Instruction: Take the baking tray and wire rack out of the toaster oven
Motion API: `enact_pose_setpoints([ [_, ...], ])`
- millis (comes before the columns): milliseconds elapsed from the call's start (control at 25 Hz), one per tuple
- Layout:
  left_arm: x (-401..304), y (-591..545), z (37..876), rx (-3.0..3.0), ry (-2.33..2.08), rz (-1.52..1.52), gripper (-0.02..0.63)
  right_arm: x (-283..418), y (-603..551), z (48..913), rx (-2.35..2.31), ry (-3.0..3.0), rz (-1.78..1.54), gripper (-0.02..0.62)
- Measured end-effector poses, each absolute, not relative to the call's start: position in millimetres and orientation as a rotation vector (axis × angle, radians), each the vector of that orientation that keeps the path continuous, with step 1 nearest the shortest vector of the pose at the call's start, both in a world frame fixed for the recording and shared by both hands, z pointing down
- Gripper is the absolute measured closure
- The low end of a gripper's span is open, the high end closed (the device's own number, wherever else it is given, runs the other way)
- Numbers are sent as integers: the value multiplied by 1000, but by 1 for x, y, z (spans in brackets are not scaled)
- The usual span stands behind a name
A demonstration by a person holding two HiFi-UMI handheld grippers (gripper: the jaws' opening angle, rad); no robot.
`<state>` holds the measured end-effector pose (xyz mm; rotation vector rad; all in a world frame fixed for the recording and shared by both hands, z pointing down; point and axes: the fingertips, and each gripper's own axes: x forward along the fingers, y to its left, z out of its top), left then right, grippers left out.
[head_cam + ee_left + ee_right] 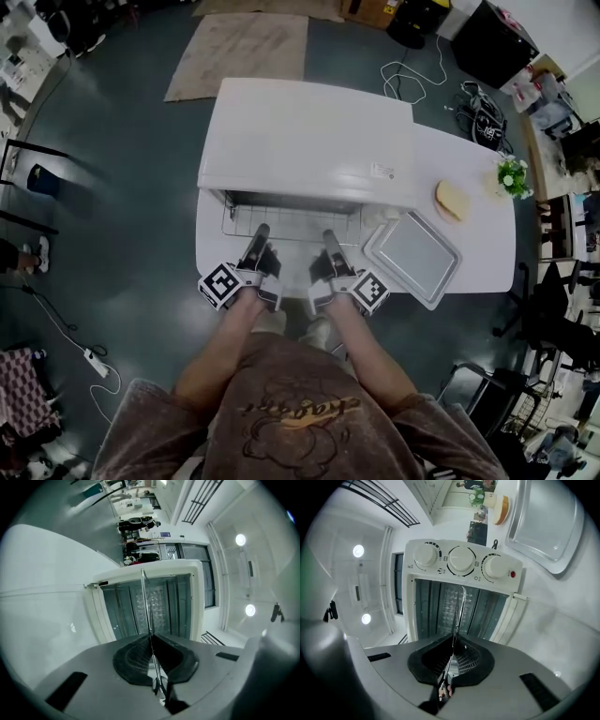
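The white toaster oven (305,141) stands on a white table (487,234). Its wire rack (291,223) sticks partly out of the front opening. My left gripper (260,230) is shut on the rack's front edge at the left. My right gripper (330,236) is shut on the same edge at the right. Both gripper views show the rack edge-on as a thin wire (146,602) (459,606) running from the closed jaws (153,641) (452,651) into the oven cavity. The grey baking tray (411,255) (548,522) lies on the table, right of the oven.
A piece of bread (452,200) (502,509) and a small potted plant (512,176) sit at the table's far right. Three control knobs (461,558) line the oven's right side. Cables, a rug and chairs surround the table on the floor.
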<state>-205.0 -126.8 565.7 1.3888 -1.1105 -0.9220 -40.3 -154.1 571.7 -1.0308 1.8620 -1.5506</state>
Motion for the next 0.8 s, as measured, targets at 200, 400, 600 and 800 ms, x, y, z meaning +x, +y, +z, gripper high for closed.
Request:
enact_pose_setpoints([
  [200, -200, -93, 559, 1388, -1100, -920, 603, -36, -118, 567, -1016, 1851, -1586, 592],
  [400, -194, -63, 557, 1363, -1084, -927, 603, -29, -89, 564, -1011, 1839, -1598, 592],
  [600, -186, -35, 547, 1350, -1058, -933, 603, -25, -61, 557, -991, 1825, -1621, 592],
  [800, -181, -12, 542, 1339, -1047, -948, 603, -20, -38, 551, -963, 1828, -1627, 592],
])
